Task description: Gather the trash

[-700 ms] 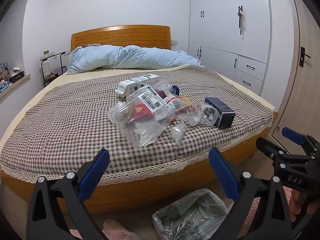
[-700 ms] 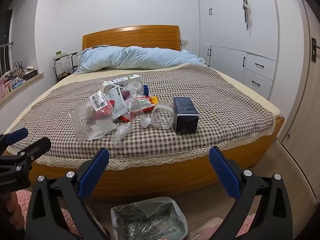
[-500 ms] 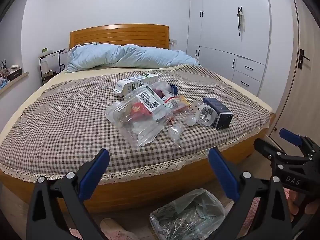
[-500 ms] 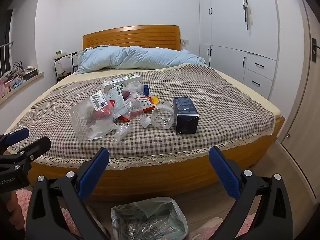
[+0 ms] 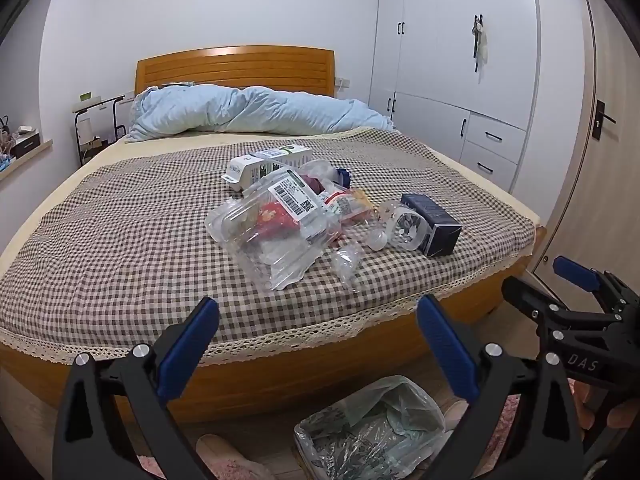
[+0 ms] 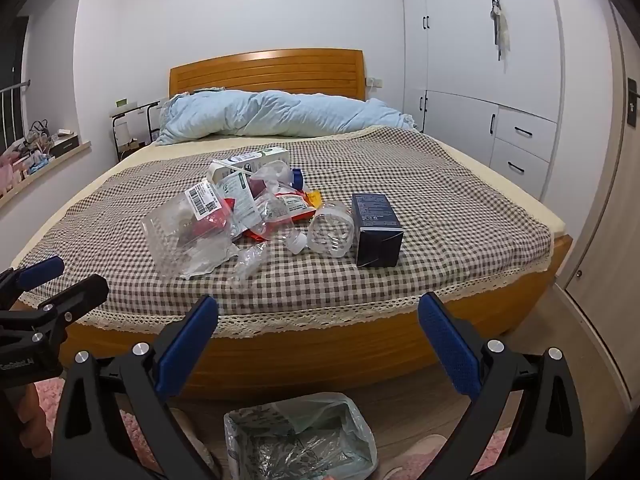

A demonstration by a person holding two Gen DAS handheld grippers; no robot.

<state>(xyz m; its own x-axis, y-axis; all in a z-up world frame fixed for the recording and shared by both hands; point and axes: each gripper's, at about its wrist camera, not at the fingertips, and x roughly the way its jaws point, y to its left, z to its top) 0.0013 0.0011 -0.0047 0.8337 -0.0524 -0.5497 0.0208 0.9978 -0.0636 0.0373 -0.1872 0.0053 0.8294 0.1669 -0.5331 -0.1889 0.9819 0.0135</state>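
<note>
Black right gripper (image 5: 576, 280) marked "DAS", left gripper (image 5: 316, 334), both released; barcode label (image 5: 291, 197) unreadable.

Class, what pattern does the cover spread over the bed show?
The bed cover shows a small brown-and-white check with a lace edge, clearest in the right wrist view.

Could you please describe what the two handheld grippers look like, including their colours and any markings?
Both are matte black frames with silver bolt heads and two long fingers faced with textured blue pads. The left gripper and right gripper match. White lettering marks their bodies: "DAS" on the right, partly cut-off text on the left. No cables show.
</note>
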